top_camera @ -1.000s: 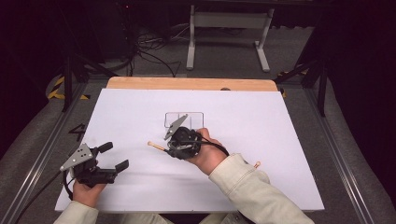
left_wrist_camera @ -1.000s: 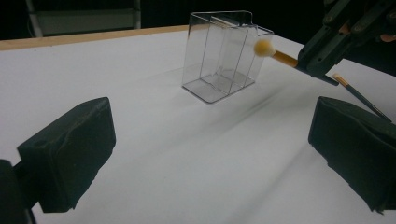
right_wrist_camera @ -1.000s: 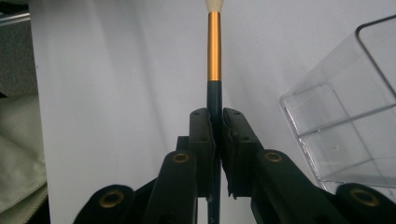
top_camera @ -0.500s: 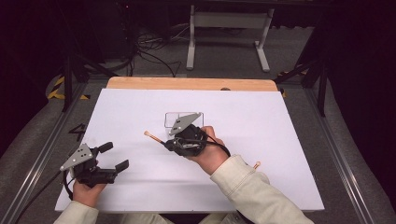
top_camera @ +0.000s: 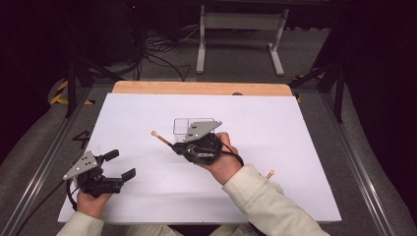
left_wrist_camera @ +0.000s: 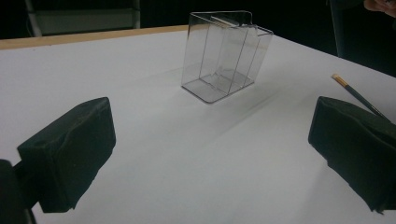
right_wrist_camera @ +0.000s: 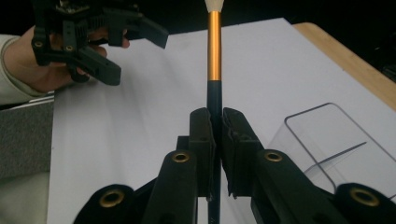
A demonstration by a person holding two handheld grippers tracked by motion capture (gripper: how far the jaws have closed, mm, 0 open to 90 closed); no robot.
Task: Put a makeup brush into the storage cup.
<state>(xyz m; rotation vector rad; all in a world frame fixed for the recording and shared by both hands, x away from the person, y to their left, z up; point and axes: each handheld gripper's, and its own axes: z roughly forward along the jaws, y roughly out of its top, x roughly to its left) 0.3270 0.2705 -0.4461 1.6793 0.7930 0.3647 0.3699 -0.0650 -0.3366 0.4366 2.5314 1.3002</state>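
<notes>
one thin dark brush with an orange ferrule (right_wrist_camera: 214,46) is pinched in the right tongs (right_wrist_camera: 215,140), its long axis pointing away from the clear plastic compartment box (top_camera: 183,126) just beside them; the left tongs (top_camera: 115,164) are spread, well apart from that box.

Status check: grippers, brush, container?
Right gripper shut on paintbrush, raised off the table. Left gripper open, empty. Clear divided container upright just behind the brush, nothing between them.

Both grippers are black: the left gripper (top_camera: 120,164) at lower left of the high view, the right gripper (right_wrist_camera: 215,135) at centre. Each carries a grey three-cornered plate with dark holes and trails a black cable. Brass-ringed holes mark the right one's arms. Sleeves (top_camera: 268,201) are pale beige.
</notes>
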